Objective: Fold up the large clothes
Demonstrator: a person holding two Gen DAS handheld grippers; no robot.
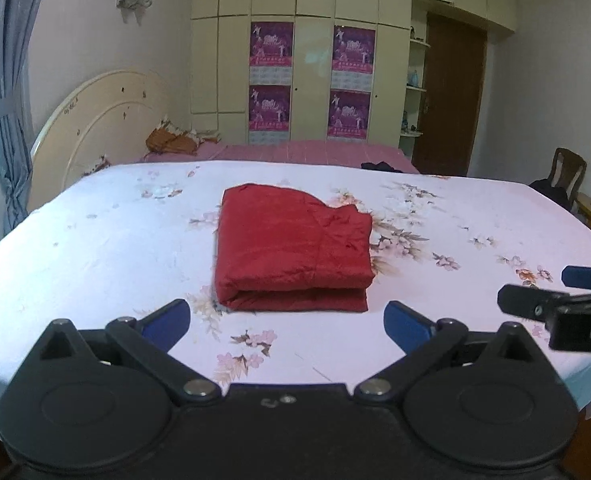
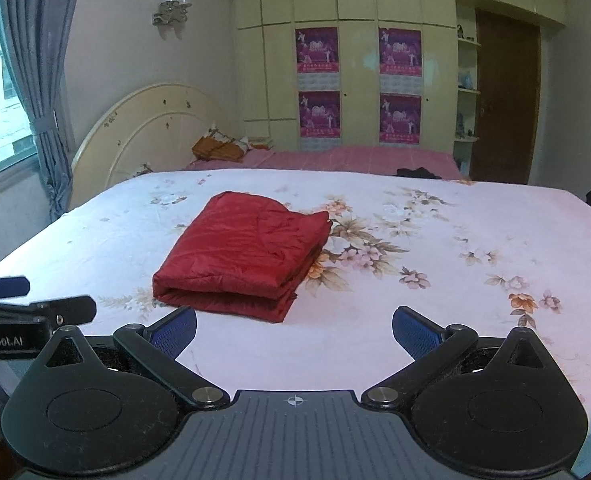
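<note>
Since the red garment (image 1: pixel 293 248) already sits as a compact folded bundle near the middle of the floral bedsheet (image 1: pixel 95 248), the fold looks done to me. Left gripper (image 1: pixel 286 326) is on the near side of the bundle, jaws spread wide, nothing between them. Right gripper (image 2: pixel 294 334) also near side of the bundle, off toward its right corner, jaws wide and empty.

Risks, judged from here:
- Slick, puffy fabric: top layer could spring open or slide off the lower layers.
- Far edge of the bundle looks uneven, so a nudge there may undo it.
- A fingertip dragging the bedsheet near the bundle would shift it.
</note>
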